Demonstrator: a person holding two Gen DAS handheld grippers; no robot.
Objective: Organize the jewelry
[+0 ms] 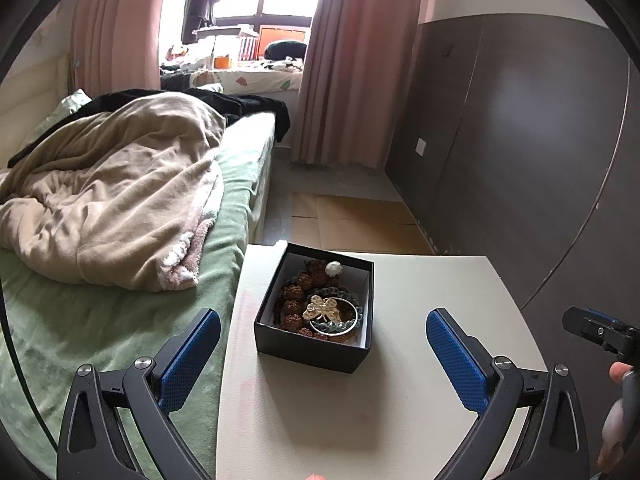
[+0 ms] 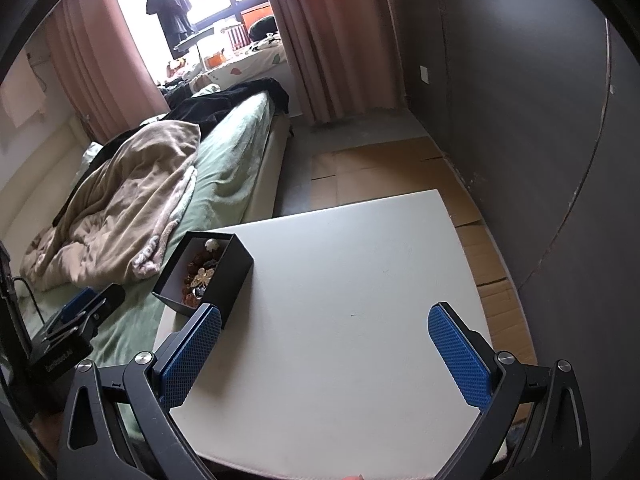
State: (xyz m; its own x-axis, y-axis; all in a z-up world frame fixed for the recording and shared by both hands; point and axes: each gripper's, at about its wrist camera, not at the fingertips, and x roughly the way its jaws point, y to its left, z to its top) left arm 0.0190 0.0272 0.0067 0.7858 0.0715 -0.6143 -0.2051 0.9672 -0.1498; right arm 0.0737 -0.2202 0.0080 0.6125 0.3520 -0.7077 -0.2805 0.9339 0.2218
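Left gripper (image 1: 323, 344): wide open, holding nothing, up above the near part of the table, pointed at the box
Right gripper (image 2: 324, 344): wide open too, holding nothing, up above the near middle of the table
Blue pads (image 1: 191, 360): on the inside of each finger, bumpy, nothing between them
Table (image 1: 432, 320): white, flat, mostly bare on its right side
Box (image 1: 316, 346): black outside, white inside, no lid on, sitting near the left edge of the table, closer to the far left corner
Butterfly brooch (image 1: 322, 307): gold and cream, lying on top of the pile in the box, toward the near side
Round bangle (image 1: 336, 330): shiny silver ring shape, under and around the brooch, in the near part of the box
Dark bead ring (image 1: 356, 300): small grey beads in a loop, just beside the bangle
Brown bumpy beads (image 1: 298, 294): big and rough, piled along the left and far side of the box
White bead (image 1: 333, 267): sitting at the far end of the box, on top of the brown beads
Bed (image 1: 120, 320): green sheet, right beside the left edge of the table
Blanket (image 1: 108, 188): beige, all bunched up on the bed
Hand (image 1: 618, 408): seen at the right edge of the left view, on the handle of the other gripper
Cardboard (image 2: 384, 168): flat on the floor past the far edge of the table
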